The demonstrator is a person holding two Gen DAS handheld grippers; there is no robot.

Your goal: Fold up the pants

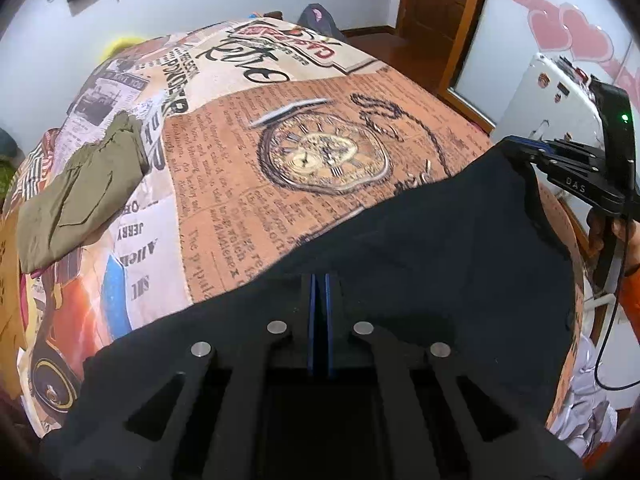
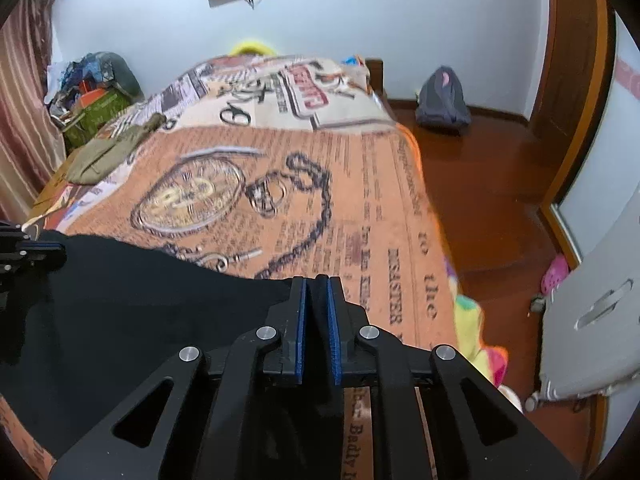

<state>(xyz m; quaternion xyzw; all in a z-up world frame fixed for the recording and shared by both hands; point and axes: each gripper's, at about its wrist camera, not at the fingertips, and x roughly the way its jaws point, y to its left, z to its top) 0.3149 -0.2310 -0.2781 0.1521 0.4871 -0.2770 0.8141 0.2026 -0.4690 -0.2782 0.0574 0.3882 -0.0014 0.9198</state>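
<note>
black cloth pants (image 1: 420,248) stretched sideways across the newspaper-print bed (image 1: 320,160), left gripper (image 1: 319,280) and right gripper (image 2: 317,284) each clamped on its top edge.

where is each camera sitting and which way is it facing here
Left wrist: on the left gripper, looking down along its shut fingers over the black pants and bed cover; the right gripper and a hand show at right.
Right wrist: on the right gripper, clamped on the pants' edge, facing the bed cover; the left gripper shows at left.
Shared: pants, pocket-watch print, olive garment.
</note>
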